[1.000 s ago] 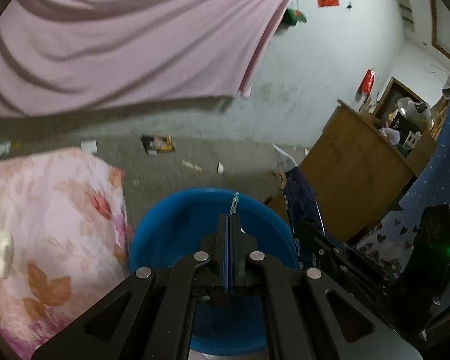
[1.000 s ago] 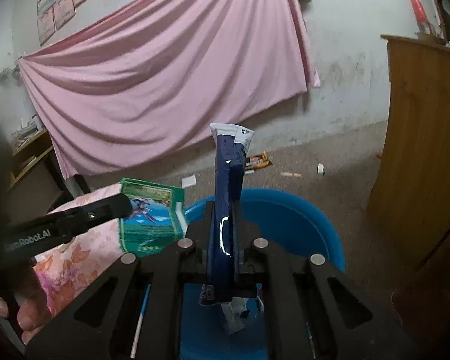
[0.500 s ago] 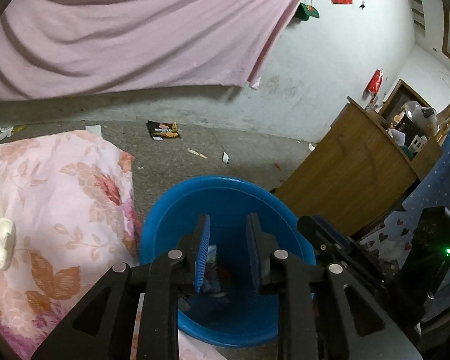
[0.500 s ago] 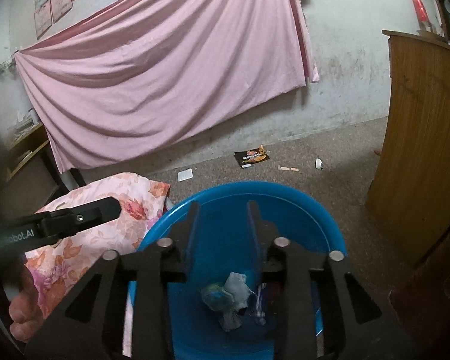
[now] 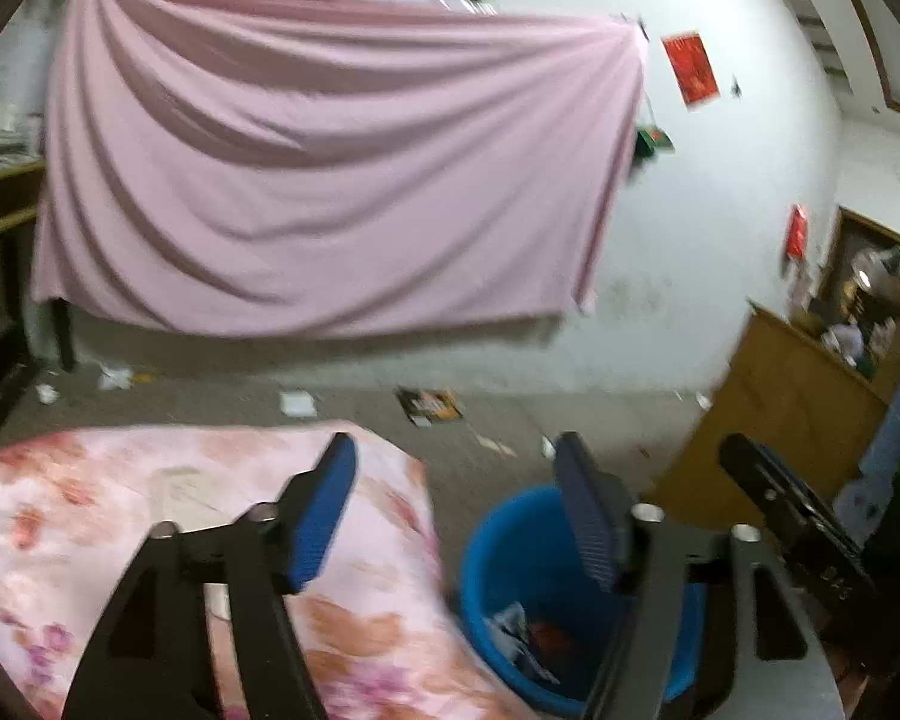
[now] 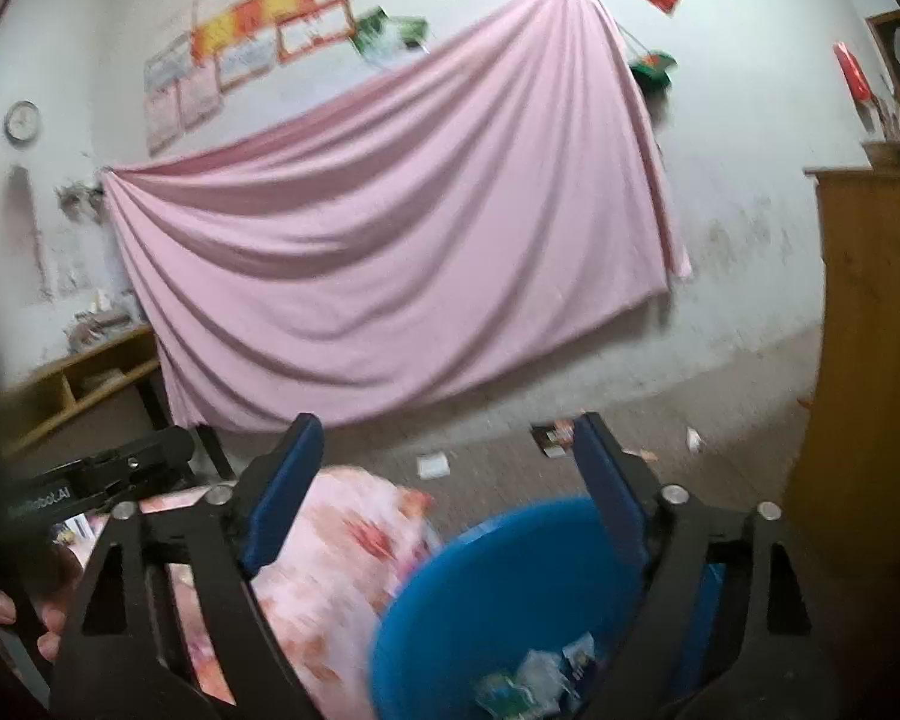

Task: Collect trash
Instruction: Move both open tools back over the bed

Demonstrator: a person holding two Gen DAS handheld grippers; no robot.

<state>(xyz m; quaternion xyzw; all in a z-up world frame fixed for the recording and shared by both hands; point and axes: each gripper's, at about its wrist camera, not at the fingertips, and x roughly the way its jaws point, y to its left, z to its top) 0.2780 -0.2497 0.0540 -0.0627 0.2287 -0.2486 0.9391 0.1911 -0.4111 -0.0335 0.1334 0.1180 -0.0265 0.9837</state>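
A blue plastic basin [image 5: 498, 540] stands on the floor beside a floral pink cloth and holds crumpled wrappers [image 5: 516, 630]. It also shows in the right wrist view [image 6: 486, 576] with wrappers [image 6: 540, 678] at its bottom. My left gripper [image 5: 456, 474] is wide open and empty, raised above the cloth's edge and the basin. My right gripper [image 6: 444, 456] is wide open and empty above the basin's left rim. The right gripper's body [image 5: 798, 516] shows at the right of the left wrist view, and the left one [image 6: 90, 474] at the left of the right wrist view.
The floral pink cloth [image 5: 120, 516] covers a surface left of the basin. Loose litter lies on the floor: a dark packet [image 5: 429, 405], white paper [image 5: 297, 403], small scraps [image 5: 546, 447]. A wooden cabinet [image 5: 792, 396] stands right. A pink sheet [image 5: 330, 180] hangs on the wall.
Both grippers opened and dropped their wrappers into the basin. Since then both have opened wider and swung up and to the left, away from the basin.
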